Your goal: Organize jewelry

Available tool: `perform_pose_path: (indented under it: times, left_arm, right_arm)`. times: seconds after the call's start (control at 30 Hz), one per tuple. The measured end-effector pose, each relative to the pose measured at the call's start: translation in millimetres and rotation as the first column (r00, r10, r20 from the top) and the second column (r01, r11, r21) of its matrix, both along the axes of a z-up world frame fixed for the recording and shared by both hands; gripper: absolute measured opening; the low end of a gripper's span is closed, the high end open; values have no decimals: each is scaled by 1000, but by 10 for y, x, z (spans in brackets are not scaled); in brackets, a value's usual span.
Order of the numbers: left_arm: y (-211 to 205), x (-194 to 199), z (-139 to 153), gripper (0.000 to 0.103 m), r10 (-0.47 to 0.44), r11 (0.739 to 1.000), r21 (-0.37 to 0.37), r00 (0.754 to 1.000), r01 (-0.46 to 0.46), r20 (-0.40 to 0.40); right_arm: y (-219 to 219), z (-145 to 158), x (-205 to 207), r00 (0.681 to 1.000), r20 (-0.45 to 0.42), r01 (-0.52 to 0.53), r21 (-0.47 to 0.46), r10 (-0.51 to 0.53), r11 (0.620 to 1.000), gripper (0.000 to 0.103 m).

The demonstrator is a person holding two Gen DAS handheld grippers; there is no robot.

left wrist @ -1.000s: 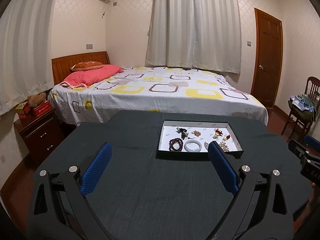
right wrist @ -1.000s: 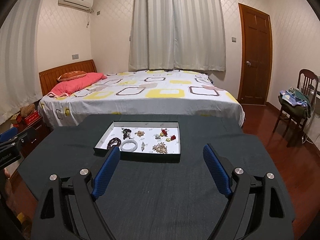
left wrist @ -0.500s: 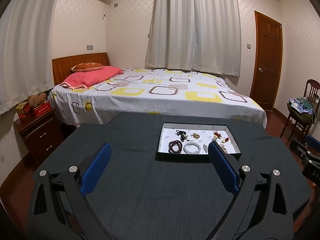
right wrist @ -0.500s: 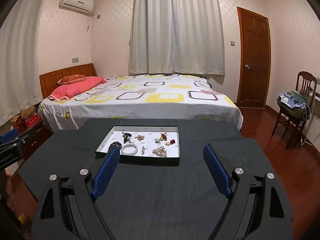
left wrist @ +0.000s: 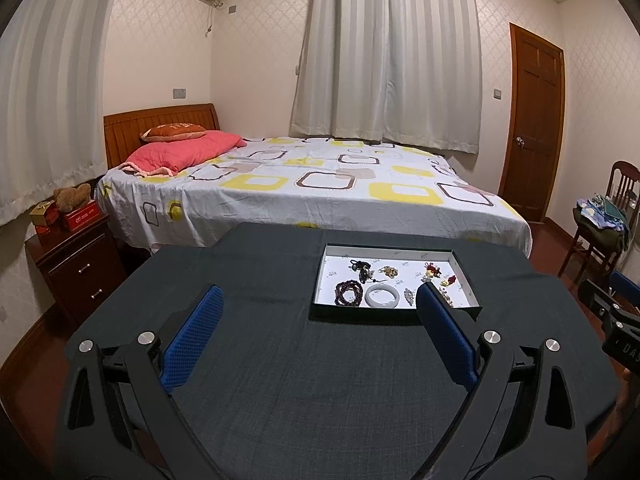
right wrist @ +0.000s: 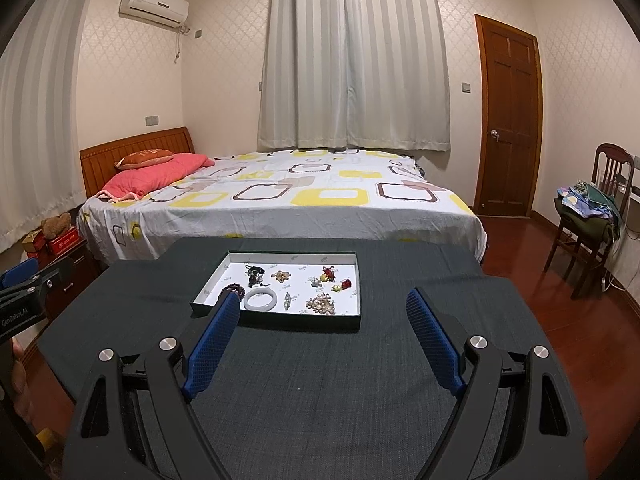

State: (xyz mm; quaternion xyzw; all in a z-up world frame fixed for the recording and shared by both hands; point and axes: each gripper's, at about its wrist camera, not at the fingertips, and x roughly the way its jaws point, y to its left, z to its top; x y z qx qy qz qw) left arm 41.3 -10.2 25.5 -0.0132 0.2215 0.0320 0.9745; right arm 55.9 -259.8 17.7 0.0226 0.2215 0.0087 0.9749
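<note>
A shallow black tray (right wrist: 280,323) with a white floor lay flat on the dark surface (right wrist: 320,380). Inside it, apart from one another, lay a white bangle (right wrist: 260,300), dark red beads (left wrist: 348,291), a black tangled piece (right wrist: 254,272), a pale bead cluster (right wrist: 321,304) and small gold and red charms (right wrist: 341,285).

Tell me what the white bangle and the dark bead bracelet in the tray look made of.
White bangle: smooth, glossy, milky ring, probably jade or glass. Dark bead bracelet: strung round reddish-brown beads with slight sheen, possibly wood or stone; too small to tell. Tray: thin dark walls, likely cardboard.
</note>
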Motion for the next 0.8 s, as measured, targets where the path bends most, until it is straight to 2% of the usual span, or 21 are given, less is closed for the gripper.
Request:
perform_pose_path:
  times: [0.8]
  left_arm:
    - [-13, 8, -43, 95, 18, 1000, 1, 1000, -18, -3]
  right_arm:
    - [17, 16, -11, 1000, 0, 1, 0, -1, 1000, 82]
